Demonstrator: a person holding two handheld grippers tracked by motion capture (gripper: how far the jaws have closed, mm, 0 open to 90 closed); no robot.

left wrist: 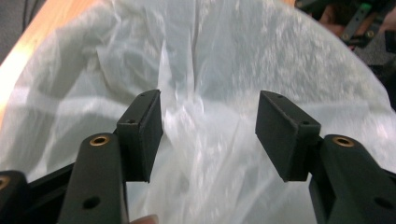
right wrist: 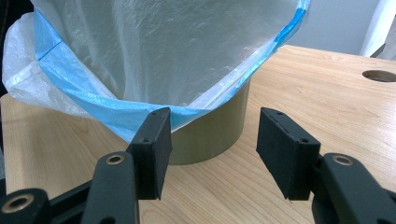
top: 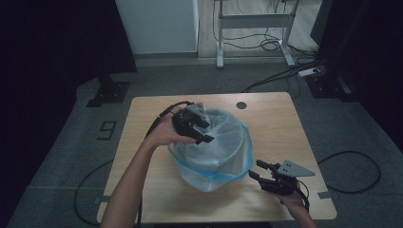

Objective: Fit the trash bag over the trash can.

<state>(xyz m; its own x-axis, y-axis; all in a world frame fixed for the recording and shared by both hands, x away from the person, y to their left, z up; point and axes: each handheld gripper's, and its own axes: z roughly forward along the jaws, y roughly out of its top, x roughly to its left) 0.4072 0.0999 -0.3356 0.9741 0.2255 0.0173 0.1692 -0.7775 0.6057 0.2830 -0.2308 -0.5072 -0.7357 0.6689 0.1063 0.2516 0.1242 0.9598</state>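
Bag liner (top: 216, 152): crinkled translucent plastic, blue hem | bin (right wrist: 212, 133): round, tan | both grippers' fingers spread, empty

A translucent white bag (right wrist: 154, 51) with a blue hem (right wrist: 93, 100) covers a tan bin (right wrist: 212, 133).

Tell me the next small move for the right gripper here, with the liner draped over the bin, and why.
Probably ease the right gripper forward and close on the blue hem of the bag. Its jaws stand open just short of that hem, which hangs loose partway down the bin, wall still bare below. The left gripper hovers open over the bag's inside, holding nothing.
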